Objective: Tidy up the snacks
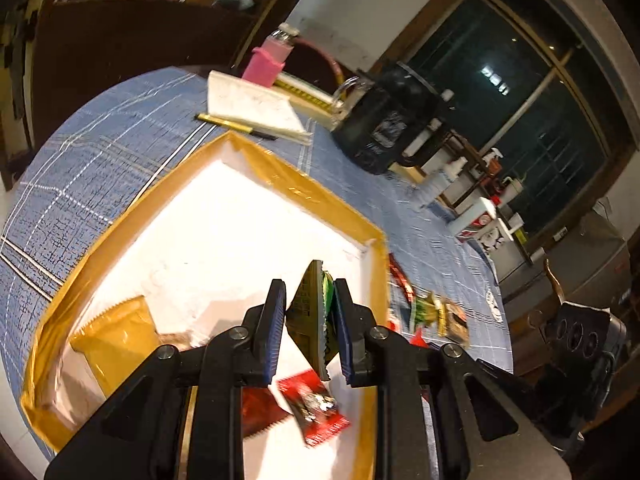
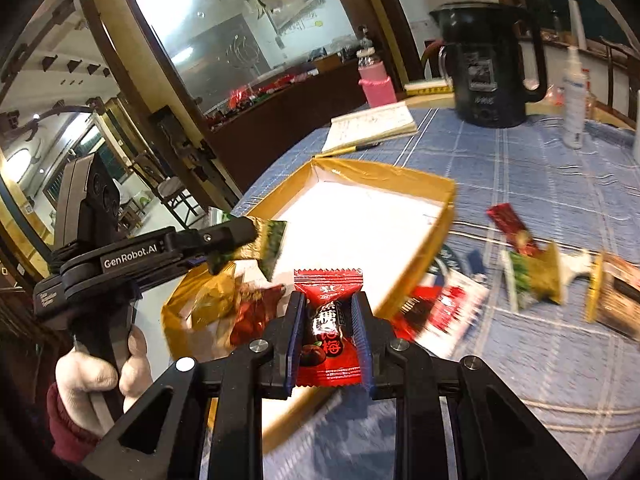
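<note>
My left gripper (image 1: 310, 288) is shut on a green and gold snack packet (image 1: 310, 312), held over the near part of a shallow box (image 1: 316, 194) with a gold rim and white floor. Inside the box lie a yellow packet (image 1: 116, 336) and a red packet (image 1: 316, 408). My right gripper (image 2: 329, 300) is shut on a red candy packet (image 2: 329, 320) above the box's near edge (image 2: 416, 284). The left gripper (image 2: 240, 236) shows at the left of the right wrist view, held by a gloved hand (image 2: 100, 372). Several loose packets (image 2: 536, 276) lie on the blue cloth right of the box.
A black kettle (image 2: 488, 76), a pink-sleeved bottle (image 2: 376, 84), a notebook (image 2: 372, 124) with a pen and a white spray bottle (image 2: 574, 96) stand on the blue checked tablecloth (image 2: 540, 176) behind the box. A white carton (image 1: 480, 220) stands near the table's far edge.
</note>
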A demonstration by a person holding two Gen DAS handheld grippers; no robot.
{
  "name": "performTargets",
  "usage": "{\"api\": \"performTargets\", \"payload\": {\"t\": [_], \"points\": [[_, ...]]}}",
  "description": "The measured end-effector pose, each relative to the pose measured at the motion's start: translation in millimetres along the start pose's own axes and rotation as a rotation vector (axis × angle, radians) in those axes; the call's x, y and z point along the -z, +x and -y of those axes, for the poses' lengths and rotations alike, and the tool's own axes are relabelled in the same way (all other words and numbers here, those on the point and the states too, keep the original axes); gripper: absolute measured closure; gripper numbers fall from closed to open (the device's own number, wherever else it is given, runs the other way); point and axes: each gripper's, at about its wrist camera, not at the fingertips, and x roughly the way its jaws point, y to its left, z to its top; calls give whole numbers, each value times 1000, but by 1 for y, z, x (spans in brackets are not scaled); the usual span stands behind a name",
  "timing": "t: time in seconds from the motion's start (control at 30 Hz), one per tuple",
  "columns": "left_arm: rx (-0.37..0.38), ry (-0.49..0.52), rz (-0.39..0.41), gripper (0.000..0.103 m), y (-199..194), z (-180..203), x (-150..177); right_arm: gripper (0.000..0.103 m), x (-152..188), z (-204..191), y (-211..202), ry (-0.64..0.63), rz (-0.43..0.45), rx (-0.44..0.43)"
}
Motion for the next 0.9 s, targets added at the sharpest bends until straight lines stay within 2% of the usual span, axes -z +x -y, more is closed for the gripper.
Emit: {"api": "performTargets", "payload": {"t": [0.2, 0.33, 0.43, 0.57, 0.63, 0.77, 0.9], "points": [[-12, -31, -16, 82, 8, -19, -2, 77, -8, -11, 38, -9, -37, 26], [-14, -28, -18, 75, 4, -22, 0, 75, -10, -8, 43, 0, -23, 36], [-7, -25, -14, 75, -4, -18, 4, 75, -7, -6, 34, 1, 0, 40], [18, -6, 4, 70, -28, -1, 16, 75, 2, -1, 3, -6, 57, 44], [36, 24, 27, 64, -47, 15, 23, 75, 9, 2, -22, -9, 94, 48], [96, 78, 81, 63, -93, 51, 36, 75, 21, 13, -83, 8, 191, 55], [146, 146, 153, 54, -149, 96, 46, 69, 32, 31, -151, 37, 297, 78]]}}
